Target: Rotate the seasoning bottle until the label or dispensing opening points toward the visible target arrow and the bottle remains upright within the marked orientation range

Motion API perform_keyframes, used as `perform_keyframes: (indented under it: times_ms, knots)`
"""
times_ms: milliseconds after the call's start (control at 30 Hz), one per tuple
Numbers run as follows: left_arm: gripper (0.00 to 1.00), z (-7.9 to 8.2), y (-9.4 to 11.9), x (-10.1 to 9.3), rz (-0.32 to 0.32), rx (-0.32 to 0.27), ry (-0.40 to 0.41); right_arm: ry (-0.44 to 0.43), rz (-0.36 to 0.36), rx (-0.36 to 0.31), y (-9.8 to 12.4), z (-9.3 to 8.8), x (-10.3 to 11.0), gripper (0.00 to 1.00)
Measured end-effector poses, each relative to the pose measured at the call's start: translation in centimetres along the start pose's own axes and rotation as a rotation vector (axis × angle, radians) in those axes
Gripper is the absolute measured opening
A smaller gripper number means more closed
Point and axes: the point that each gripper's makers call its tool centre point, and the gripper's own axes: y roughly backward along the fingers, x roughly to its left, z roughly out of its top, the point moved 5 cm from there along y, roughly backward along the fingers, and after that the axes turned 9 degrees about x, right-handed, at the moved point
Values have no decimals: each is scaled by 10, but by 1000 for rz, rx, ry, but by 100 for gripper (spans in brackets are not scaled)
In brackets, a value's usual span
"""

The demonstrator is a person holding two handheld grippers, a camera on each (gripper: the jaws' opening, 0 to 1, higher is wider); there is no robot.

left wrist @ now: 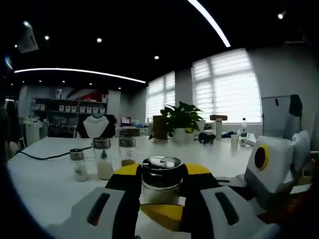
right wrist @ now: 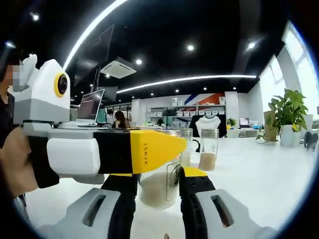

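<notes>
I see both grippers on the same seasoning bottle (left wrist: 161, 180), standing upright on the white table (left wrist: 45, 179).

Left gripper (left wrist: 160, 199): jaws closed in on the jar from both sides, black pads against the glass below the shiny metal lid (left wrist: 162, 165). Looks like a hold.

Right gripper (right wrist: 158, 191): jaws flank the same bottle (right wrist: 159, 186) low down, glass sitting between the pads; pale seasoning fills the lower part. I can't tell for sure whether the pads press it or just bracket it. The left gripper (right wrist: 149, 149) comes in from the left across this view, its yellow tip over the upper part of the jar.

Behind the bottle, in the left gripper view: three more shakers (left wrist: 103, 159) in a loose row, apart from it. A black cable (left wrist: 47, 157) runs across the table at left. Potted plant (left wrist: 180, 119) further back by the windows.

I can't make out an arrow marker or the label's facing.
</notes>
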Motion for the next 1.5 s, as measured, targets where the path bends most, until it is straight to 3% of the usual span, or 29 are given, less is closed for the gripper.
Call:
perform_keyframes:
  times_ms: [300,500,700,800,900,967,1267,1500]
  knots:
    - [33,0,1,2,87,-30,47,10,6,-15,0,0,2,30]
    - [33,3,2,2,69,-40,44,7,12,-34,2,3,1,30]
    - [33,-1,-3,5,23,4,27,9,47,8,1,-1,-4,31]
    - [33,0,-3,3,-15,12,-13,16,89,-3,3,0,-7,31]
    - [33,1,-3,5,-47,12,-20,5,133,-14,3,3,-9,31]
    - [33,3,-2,8,-73,-6,-17,41,151,-48,3,6,-9,31]
    - [33,8,2,10,-145,-1,-69,36,219,-16,0,5,-9,36]
    - [33,5,9,9,-278,34,-79,-10,296,8,0,-2,-7,39]
